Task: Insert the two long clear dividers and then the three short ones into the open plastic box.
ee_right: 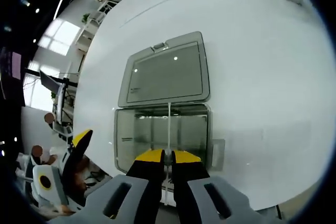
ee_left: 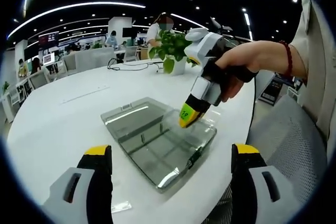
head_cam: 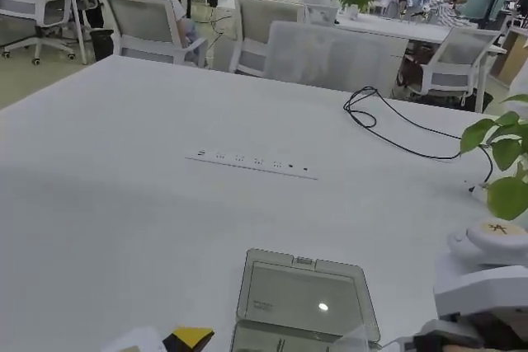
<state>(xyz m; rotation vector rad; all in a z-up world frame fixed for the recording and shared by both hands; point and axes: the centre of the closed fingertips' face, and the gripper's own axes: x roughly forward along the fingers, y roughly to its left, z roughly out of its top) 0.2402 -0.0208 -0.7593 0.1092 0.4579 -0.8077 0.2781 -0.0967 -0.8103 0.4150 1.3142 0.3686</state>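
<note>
The fingers [ee_right: 149, 158] of the right gripper [ee_right: 168, 156] are clamping a thin clear divider [ee_right: 169, 124], seen edge-on, which is running forward from the fingertips across the middle of the open box [ee_right: 142, 129] to its far wall. The lid [ee_right: 165, 72] is lying flat on the bench [ee_right: 252, 77] beyond the box. A small clear piece [ee_right: 218, 153] is lying just right of the fingers, beside the box wall. The fingers [ee_left: 97, 156] of the left gripper [ee_left: 170, 153] are standing wide apart, holding nothing, with the box ahead between them and another clear piece [ee_left: 121, 206] lying on the bench near the left finger.
</note>
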